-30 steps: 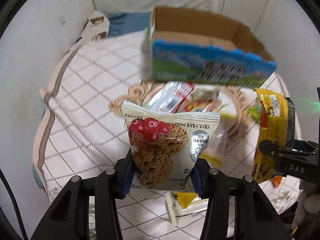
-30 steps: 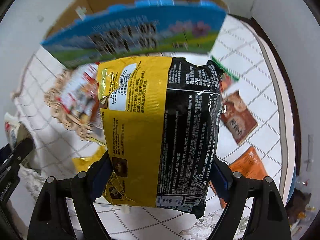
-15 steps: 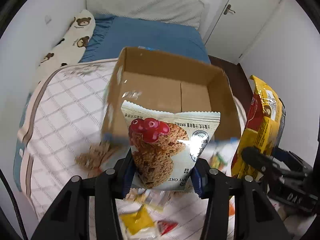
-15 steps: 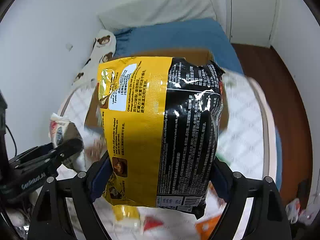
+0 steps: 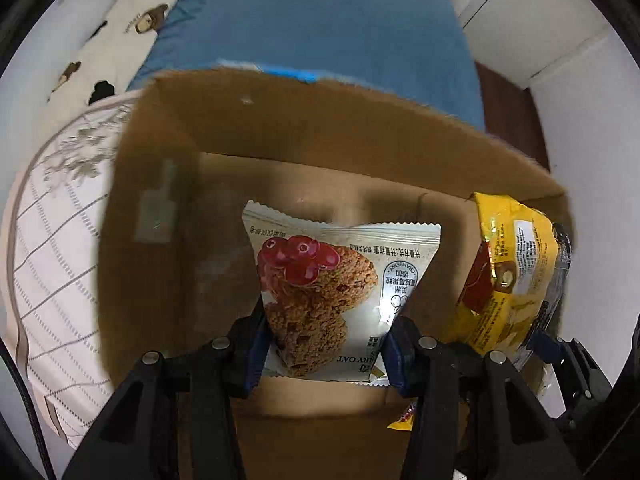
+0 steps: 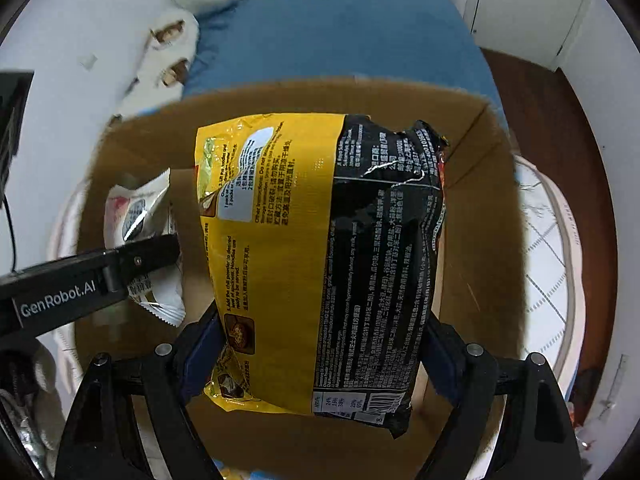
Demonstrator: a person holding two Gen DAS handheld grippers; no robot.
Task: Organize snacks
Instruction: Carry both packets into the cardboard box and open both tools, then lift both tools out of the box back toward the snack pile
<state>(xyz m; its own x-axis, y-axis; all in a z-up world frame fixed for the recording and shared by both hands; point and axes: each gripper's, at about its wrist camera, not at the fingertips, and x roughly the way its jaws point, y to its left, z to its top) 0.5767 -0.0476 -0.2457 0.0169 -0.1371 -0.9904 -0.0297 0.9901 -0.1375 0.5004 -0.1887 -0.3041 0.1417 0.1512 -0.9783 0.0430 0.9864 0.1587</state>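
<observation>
Cardboard box (image 5: pixel 168 152) sits open-topped on the quilted surface (image 5: pixel 52 248), directly below both grippers. Behind the box lies the bed sheet (image 5: pixel 320 24), with a bear-print pillow (image 5: pixel 120 32) to its left and a door (image 5: pixel 532 20) at the far right. Left gripper (image 5: pixel 326 344) hangs over the box interior, oat cookie packet (image 5: pixel 340 292) clamped between its jaws. Right gripper (image 6: pixel 320 356) is just beside it on the right, also above the box, with the noodle packet (image 6: pixel 320 264) gripped between its jaws. From the right wrist view the cookie packet lies left of the noodle packet, close but apart. A small sachet (image 5: pixel 404 420) lies at the box's near edge.
</observation>
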